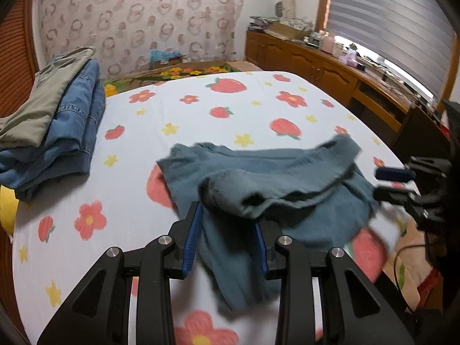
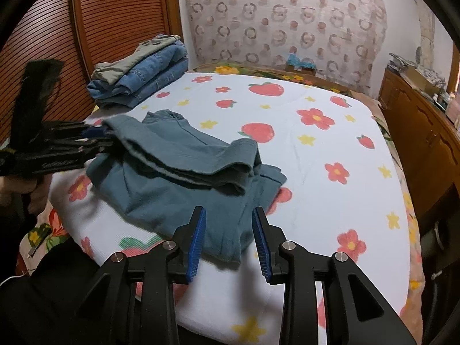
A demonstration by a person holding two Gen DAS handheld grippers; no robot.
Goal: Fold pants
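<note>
Teal knit pants (image 2: 184, 178) are lying half-folded and rumpled on the flowered bed sheet (image 2: 330, 149). We are holding the left gripper (image 1: 227, 241) level with its jaws wide apart, soft cloth draping between them, ungripped. We are keeping the right gripper (image 2: 229, 241) equally wide open, hovering over the near edge of the pants. Folded jeans (image 1: 66, 132) are sitting well apart.

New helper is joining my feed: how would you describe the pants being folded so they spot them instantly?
On the white strawberry-and-flower bedsheet, look at the near edge. The teal pants lie there, loosely doubled over and rumpled. Unlike the neat stack of blue jeans at the far corner, they are solid dull teal and unfinished.
</note>
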